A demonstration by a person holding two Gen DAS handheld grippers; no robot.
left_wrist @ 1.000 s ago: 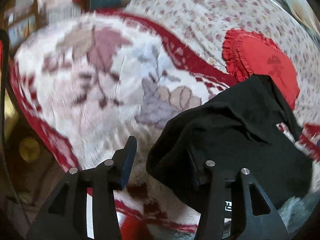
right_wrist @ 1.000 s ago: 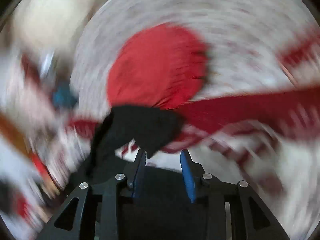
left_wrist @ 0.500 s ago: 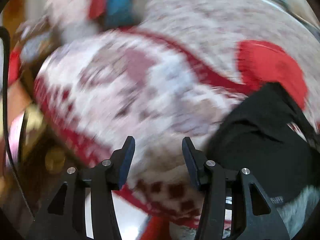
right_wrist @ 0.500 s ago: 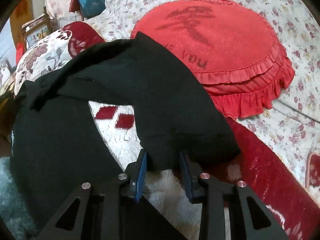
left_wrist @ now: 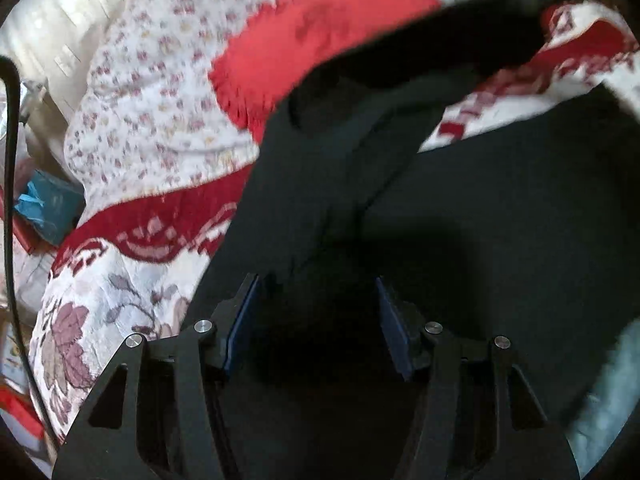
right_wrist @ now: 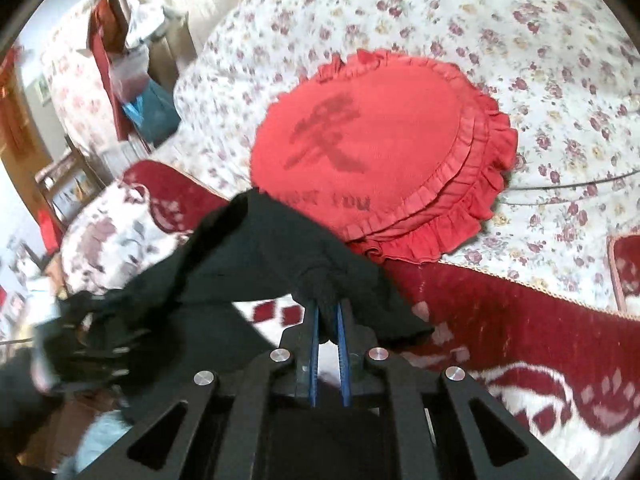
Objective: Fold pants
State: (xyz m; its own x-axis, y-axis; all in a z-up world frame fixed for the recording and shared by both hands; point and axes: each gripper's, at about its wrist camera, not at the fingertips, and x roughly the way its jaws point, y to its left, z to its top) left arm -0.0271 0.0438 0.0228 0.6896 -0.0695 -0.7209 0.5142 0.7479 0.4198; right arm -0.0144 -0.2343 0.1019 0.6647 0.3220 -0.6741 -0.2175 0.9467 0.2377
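Right wrist view: right claw [right_wrist: 328,316] closing, pinched on a bunch of the black pants [right_wrist: 256,248].
Left claw [left_wrist: 316,320] opening, apart above the pants [left_wrist: 500,220], gripping nothing; they sprawl across the bed's blanket [right_wrist: 520,320], red cushion [right_wrist: 380,148] beyond.

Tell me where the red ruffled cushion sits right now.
In the right wrist view the red ruffled cushion lies at centre on the floral bedspread, just beyond the black pants.

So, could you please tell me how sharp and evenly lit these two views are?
Left wrist view: motion-smeared throughout, the black pants dark and featureless between the tongs. Right wrist view: sharp at the centre, the red cushion crisp, blurred at the left edge, daylight even; both bend strongly at the rim.
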